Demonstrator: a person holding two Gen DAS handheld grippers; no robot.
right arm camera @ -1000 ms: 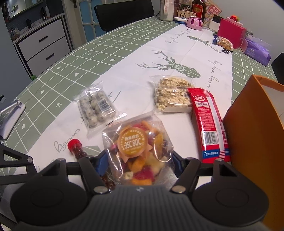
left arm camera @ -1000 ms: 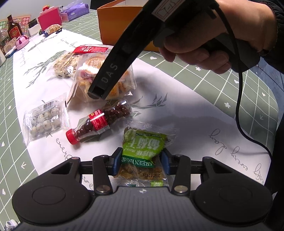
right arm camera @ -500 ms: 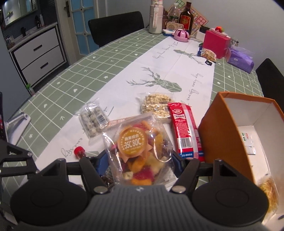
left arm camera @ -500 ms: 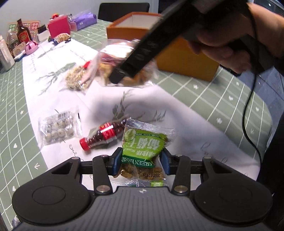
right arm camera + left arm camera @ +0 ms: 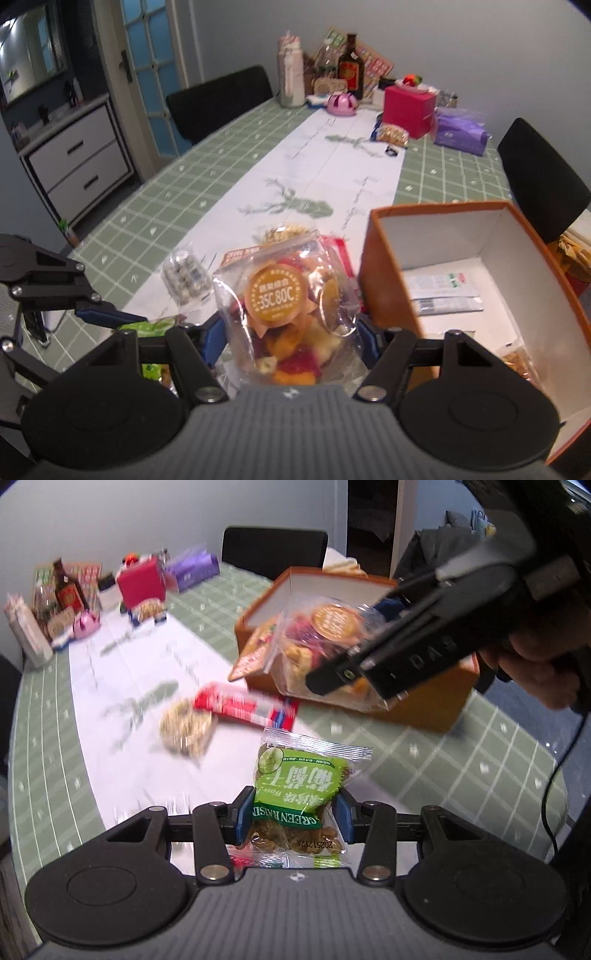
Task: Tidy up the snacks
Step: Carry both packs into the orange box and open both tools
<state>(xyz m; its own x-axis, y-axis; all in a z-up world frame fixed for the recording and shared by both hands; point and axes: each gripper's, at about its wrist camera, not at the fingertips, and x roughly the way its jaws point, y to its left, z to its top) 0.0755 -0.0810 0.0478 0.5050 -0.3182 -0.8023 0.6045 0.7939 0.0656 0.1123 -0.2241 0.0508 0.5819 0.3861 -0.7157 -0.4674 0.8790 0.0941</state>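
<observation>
Step in hand, as judged: carrying two snacks to the box for stowing. Both lifted clear of the counter point(image 5: 177, 192).

Right tongs point(image 5: 291, 334) clamped on fruit bag point(image 5: 284, 306), blue pads pressing its lower sides. Bag held upright, just beside the near-left wall of the orange box point(image 5: 384, 280), at 9 o'clock of the opening. In the left wrist view, same bag point(image 5: 317, 646) seen in front of the box point(image 5: 436, 698), not yet over the rim as far as can be told.

Left tongs point(image 5: 293, 818) clamped on raisin pack point(image 5: 295, 794), gripped near its lower half, top seal free and pointing to 12 o'clock. Box at 1 o'clock from this pack, well apart.

Next move, as judged: shift right tongs toward 3 o'clock until bag clears the wall, lower into the white interior, then release. Flat sachets and a snack pack already on the box floor; free space near the middle. Left tongs to follow once the opening is free; risk of the two tools crowding at the rim.

Condition of goods: fruit bag clear, crinkled film, round orange label, mixed red, orange and pale pieces inside; soft, likely to deform under squeeze. Raisin pack green printed front, clear window at bottom showing brown-green fruit, seals intact.

Remaining on counter: red pack point(image 5: 243, 707), nut bag point(image 5: 186, 729), ball pack point(image 5: 184, 275). Task part done.
</observation>
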